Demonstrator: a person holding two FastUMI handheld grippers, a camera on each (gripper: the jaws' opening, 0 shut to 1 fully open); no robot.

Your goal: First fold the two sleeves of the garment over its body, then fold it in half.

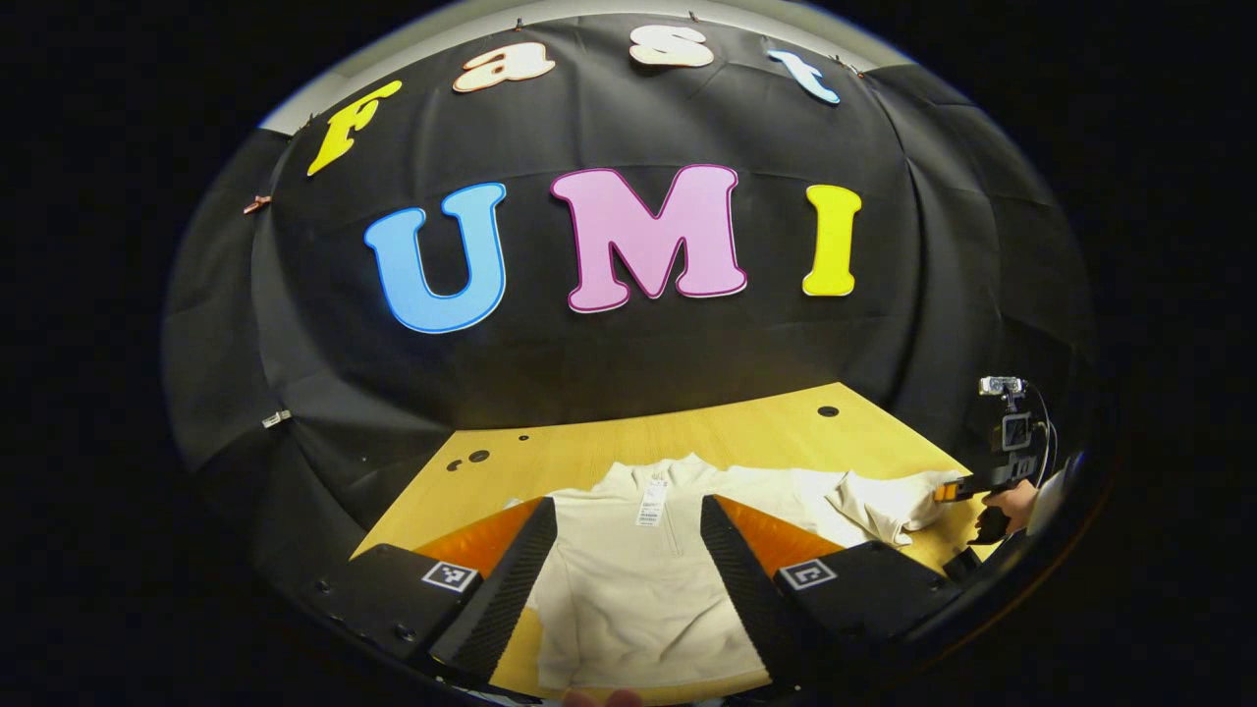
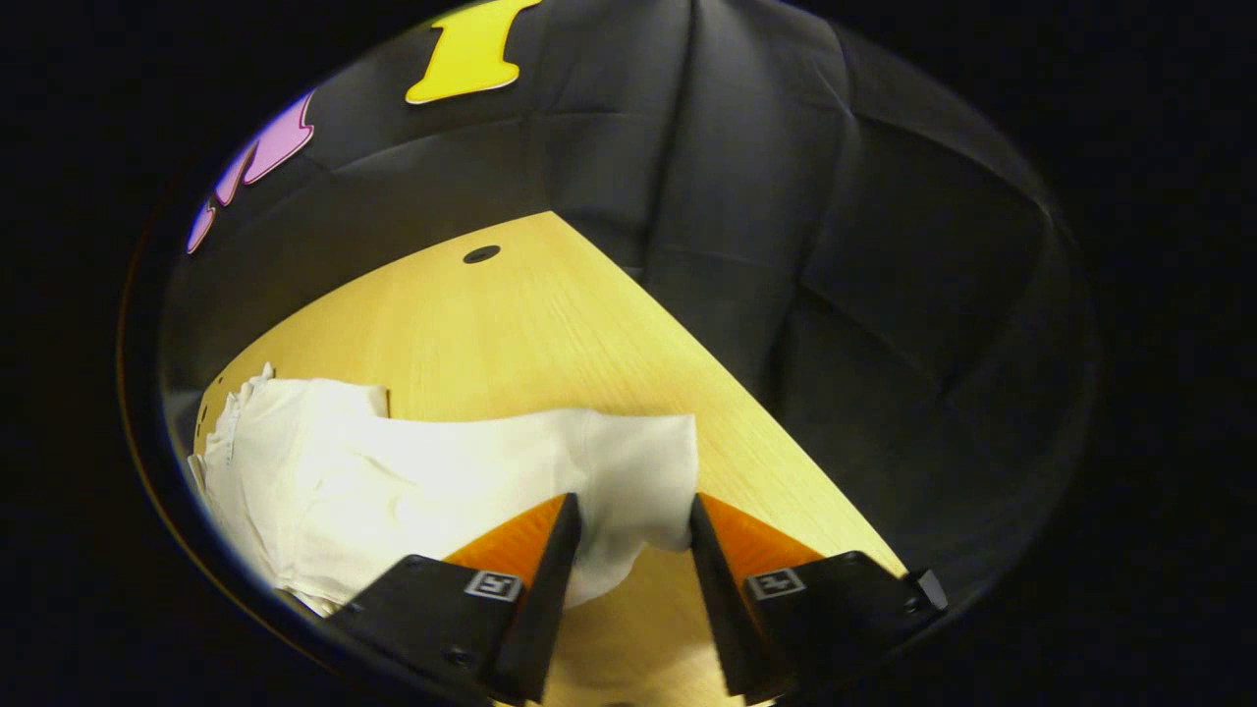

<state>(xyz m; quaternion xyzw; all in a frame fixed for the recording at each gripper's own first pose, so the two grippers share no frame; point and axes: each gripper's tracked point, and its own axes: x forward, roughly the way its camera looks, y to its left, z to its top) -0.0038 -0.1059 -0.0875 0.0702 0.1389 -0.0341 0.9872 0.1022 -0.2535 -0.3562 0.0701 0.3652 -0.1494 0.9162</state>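
Observation:
A cream long-sleeved garment (image 1: 638,589) lies flat on the wooden table (image 1: 786,422), collar and tag at the far end. My left gripper (image 1: 628,511) hovers open over its chest, with nothing between the fingers. In the left gripper view the garment's right sleeve (image 1: 884,501) is rumpled and drawn up toward the right gripper (image 1: 948,489), held by a hand at the table's right edge. In the right gripper view the sleeve's cuff (image 2: 638,471) fills the gap between the fingers of my right gripper (image 2: 633,506), which is shut on it and holds it just off the table (image 2: 550,324).
Black cloth walls close the table at the back and on both sides. Small round holes (image 1: 828,411) dot the tabletop near its far edge. Bare wood lies beyond the collar and right of the sleeve (image 2: 766,462).

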